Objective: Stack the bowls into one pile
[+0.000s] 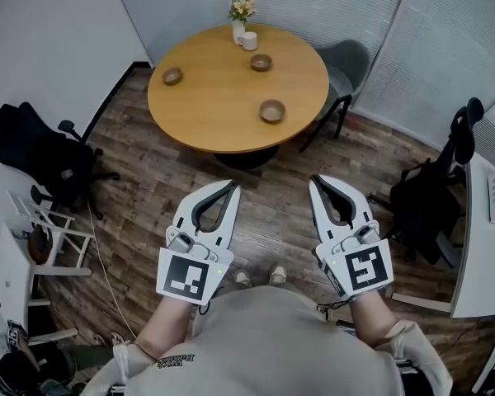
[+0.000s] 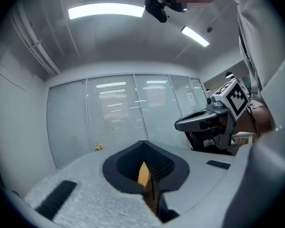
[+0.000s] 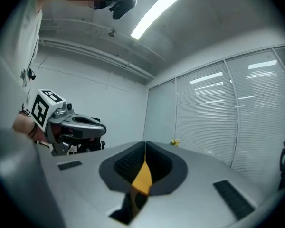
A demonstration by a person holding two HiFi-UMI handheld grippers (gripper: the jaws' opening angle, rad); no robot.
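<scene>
Three small brown bowls sit apart on the round wooden table: one at the left, one at the back, one near the front right. Both grippers hang over the floor well short of the table, close to my body. My left gripper is shut with nothing in it, its tips meeting. My right gripper is likewise shut and holds nothing. Each gripper view looks up at walls and ceiling and shows no bowl.
A vase of flowers and a white cup stand at the table's far edge. A grey chair is behind the table. Black office chairs stand at the left and right. A white desk lines the right.
</scene>
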